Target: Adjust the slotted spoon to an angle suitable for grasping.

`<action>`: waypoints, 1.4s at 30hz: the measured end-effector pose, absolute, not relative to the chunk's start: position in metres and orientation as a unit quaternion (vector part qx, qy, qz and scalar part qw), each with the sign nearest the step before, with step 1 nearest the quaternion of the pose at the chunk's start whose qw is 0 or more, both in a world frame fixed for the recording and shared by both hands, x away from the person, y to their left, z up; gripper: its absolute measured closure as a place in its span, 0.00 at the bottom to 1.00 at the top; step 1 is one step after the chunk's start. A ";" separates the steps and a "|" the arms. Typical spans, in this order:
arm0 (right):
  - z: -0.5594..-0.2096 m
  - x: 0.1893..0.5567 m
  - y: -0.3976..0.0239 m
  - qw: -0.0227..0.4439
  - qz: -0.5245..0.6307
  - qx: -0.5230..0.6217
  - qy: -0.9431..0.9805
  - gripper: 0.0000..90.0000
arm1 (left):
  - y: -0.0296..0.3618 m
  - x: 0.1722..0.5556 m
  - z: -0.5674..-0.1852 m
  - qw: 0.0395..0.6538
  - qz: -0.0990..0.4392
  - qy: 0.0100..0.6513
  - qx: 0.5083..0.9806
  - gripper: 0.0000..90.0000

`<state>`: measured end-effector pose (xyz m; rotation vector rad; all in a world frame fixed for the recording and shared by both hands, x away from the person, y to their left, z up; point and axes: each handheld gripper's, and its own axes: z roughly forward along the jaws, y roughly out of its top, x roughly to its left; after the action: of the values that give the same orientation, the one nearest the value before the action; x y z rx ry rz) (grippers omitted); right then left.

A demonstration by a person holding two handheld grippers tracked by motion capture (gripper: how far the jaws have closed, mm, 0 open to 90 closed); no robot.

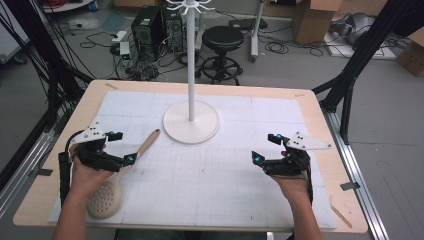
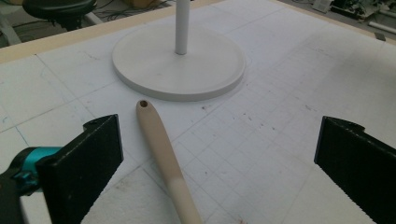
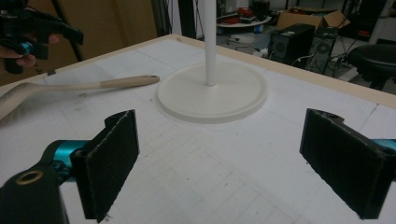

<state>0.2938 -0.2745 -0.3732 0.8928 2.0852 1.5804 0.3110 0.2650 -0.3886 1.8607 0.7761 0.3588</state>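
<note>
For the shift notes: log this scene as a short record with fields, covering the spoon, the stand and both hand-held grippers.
spoon: slotted spoon, lying flat on the white mat, handle end with a hole pointing toward the stand
stand: white stand, upright, round base on the mat, apart from the spoon
left hand-held gripper: jaws open, above the spoon's handle, not gripping it
right hand-held gripper: jaws open, nothing between them, over bare mat
table: wooden table, mat covering most of it

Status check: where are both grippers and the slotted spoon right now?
Left gripper open above spoon handle, nothing held. Right gripper open, empty, apart from it. Slotted spoon flat on mat, handle toward stand base. Nothing blocking.
</note>
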 end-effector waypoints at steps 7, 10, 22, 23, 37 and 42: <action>-0.374 0.294 -0.277 0.183 0.564 0.316 0.740 0.11 | 0.266 0.312 -0.390 0.519 0.148 0.328 0.775 0.02; -0.375 0.293 -0.276 0.181 0.559 0.321 0.743 0.11 | 0.265 0.312 -0.389 0.518 0.149 0.327 0.777 0.02; -0.373 0.292 -0.271 0.183 0.552 0.318 0.749 0.11 | 0.269 0.311 -0.385 0.493 0.161 0.348 0.781 0.02; -0.372 0.291 -0.271 0.182 0.554 0.320 0.747 0.11 | 0.269 0.312 -0.385 0.483 0.160 0.352 0.785 0.02; -0.373 0.293 -0.278 0.182 0.559 0.323 0.742 0.11 | 0.245 0.339 -0.359 0.423 0.153 0.347 0.823 0.02; -0.373 0.293 -0.278 0.181 0.560 0.325 0.740 0.11 | 0.237 0.349 -0.364 0.399 0.142 0.351 0.835 0.02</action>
<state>0.2930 -0.2783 -0.3730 0.9187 2.0900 1.5823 0.3487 0.2373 -0.3636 2.1139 0.8895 0.3585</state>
